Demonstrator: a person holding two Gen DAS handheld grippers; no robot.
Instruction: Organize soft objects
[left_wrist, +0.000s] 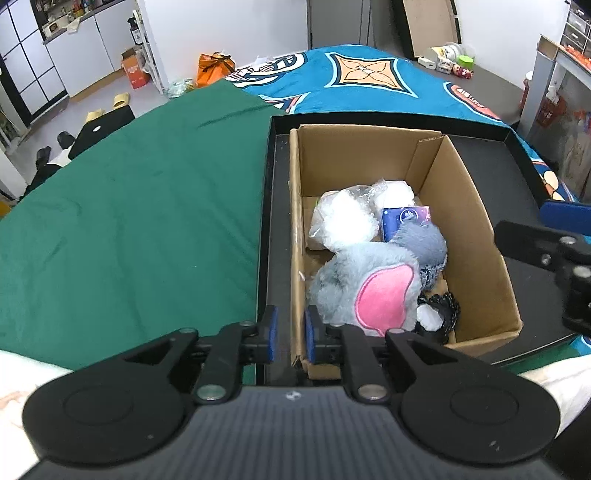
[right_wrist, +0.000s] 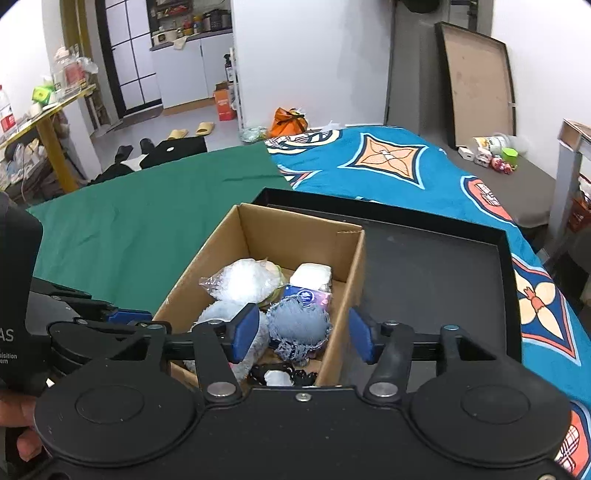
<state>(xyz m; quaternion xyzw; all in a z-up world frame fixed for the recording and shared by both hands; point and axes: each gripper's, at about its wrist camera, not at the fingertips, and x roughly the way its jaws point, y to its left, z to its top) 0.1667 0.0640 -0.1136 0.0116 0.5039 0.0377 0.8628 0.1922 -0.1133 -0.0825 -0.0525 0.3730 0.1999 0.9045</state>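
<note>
A cardboard box (left_wrist: 469, 221) stands in a black tray (left_wrist: 491, 158) on the bed. Inside lie a grey plush with a pink ear (left_wrist: 369, 291), a grey fluffy item (left_wrist: 424, 243), a clear bag of white stuffing (left_wrist: 343, 218), a blue packet (left_wrist: 397, 219) and a black-and-white item (left_wrist: 437, 314). My left gripper (left_wrist: 290, 334) straddles the box's left wall near its front corner, jaws narrowly apart, and I cannot tell if they pinch it. My right gripper (right_wrist: 301, 334) is open and empty above the box's (right_wrist: 295, 229) near end, over the fluffy item (right_wrist: 299, 325). The other gripper shows at the right edge (left_wrist: 554, 254).
A green sheet (left_wrist: 129, 221) covers the bed left of the tray, a blue patterned sheet (left_wrist: 369, 77) lies behind. Small toys and jars (right_wrist: 491, 151) sit at the far right. An orange bag (right_wrist: 288, 122), slippers and boxes lie on the floor beyond.
</note>
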